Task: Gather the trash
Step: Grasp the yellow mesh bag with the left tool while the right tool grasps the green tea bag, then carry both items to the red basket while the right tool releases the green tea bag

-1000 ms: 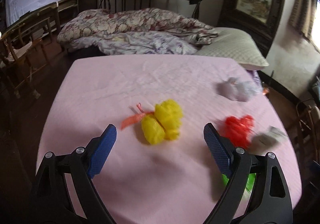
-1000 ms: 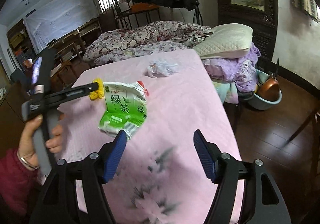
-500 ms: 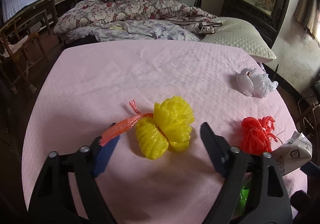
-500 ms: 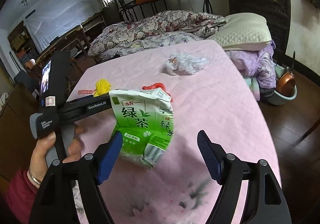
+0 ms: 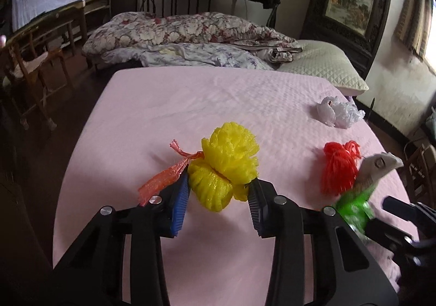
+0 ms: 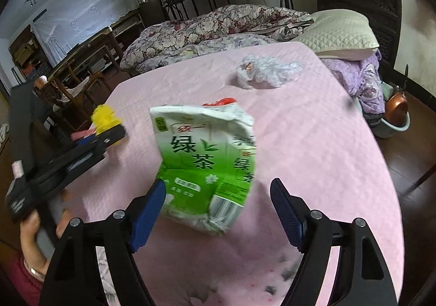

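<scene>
**Left wrist view: claw closing on the yellow mesh ball**

Left wrist view: the left gripper (image 5: 218, 197) is closing its jaws around a yellow mesh ball (image 5: 226, 167), and both blue pads already touch its sides. The ball is two lobes joined at a waist, its long axis running from 7 o'clock to 1 o'clock. An orange mesh strip (image 5: 169, 172) trails from the waist toward 8 o'clock, over the left finger. At 3 o'clock lies a red mesh ball (image 5: 339, 167), and just beside it, at 4 o'clock, a blurred green tea carton (image 5: 357, 199) stands with its grey top pointing up and right. A crumpled clear bag (image 5: 338, 113) sits at 2 o'clock near the far right edge of the pink bed cover (image 5: 190, 104). The far half of the cover is bare; a flowered quilt (image 5: 190, 30) is heaped beyond it.

Right wrist view: the right gripper (image 6: 218, 207) is spread wide, its jaws opening. The carton (image 6: 207, 164) stands upright between them, long axis vertical and leaning a little to the left. The left pad is just beside its lower corner; the right pad stands well apart. Only this view shows the printed front, the hand (image 6: 38, 235) on the other tool at 8 o'clock, the cover's right edge dropping to dark floor, and a copper kettle (image 6: 396, 107) in a basin at 3 o'clock. The red ball barely peeks over the carton's top.
</scene>
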Demonstrator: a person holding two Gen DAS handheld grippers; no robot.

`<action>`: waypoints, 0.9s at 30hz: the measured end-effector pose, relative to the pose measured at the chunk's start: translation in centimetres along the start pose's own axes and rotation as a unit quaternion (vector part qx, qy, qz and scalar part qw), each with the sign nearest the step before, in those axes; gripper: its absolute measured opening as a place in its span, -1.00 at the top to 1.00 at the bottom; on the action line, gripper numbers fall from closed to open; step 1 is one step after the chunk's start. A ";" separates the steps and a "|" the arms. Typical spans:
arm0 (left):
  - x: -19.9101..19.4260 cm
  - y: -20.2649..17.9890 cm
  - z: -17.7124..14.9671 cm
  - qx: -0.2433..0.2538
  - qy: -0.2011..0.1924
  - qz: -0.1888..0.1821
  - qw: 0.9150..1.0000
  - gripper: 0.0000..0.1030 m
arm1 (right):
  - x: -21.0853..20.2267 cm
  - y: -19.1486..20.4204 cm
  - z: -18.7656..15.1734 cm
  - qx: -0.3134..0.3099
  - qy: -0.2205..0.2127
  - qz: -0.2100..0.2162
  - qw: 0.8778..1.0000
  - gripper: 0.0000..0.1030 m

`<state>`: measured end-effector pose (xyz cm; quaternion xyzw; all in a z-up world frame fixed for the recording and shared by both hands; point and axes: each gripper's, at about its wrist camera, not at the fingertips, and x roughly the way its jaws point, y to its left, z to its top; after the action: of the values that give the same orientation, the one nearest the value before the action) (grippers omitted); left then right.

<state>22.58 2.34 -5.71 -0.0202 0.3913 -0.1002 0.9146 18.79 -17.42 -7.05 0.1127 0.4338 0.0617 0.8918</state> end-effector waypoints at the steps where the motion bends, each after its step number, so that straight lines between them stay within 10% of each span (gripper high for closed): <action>1: -0.4 0.2 -0.3 -0.005 -0.001 -0.001 1.000 0.23 | 0.3 0.3 0.1 -0.001 0.002 0.002 1.000 -0.51; 14: -4.1 0.2 -2.2 -0.024 -0.015 -0.009 1.000 0.23 | 1.8 2.6 -0.8 -0.047 0.001 -0.034 0.998 -0.69; 27: -9.1 -6.0 -3.4 0.023 -0.034 -0.041 0.998 0.23 | -9.3 -1.4 -3.4 -0.046 -0.087 -0.051 0.994 -0.69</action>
<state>12.98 -1.62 -0.88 -0.0180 0.3567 -0.1457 0.9226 10.37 -20.19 -2.40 0.0538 0.3566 0.0259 0.9323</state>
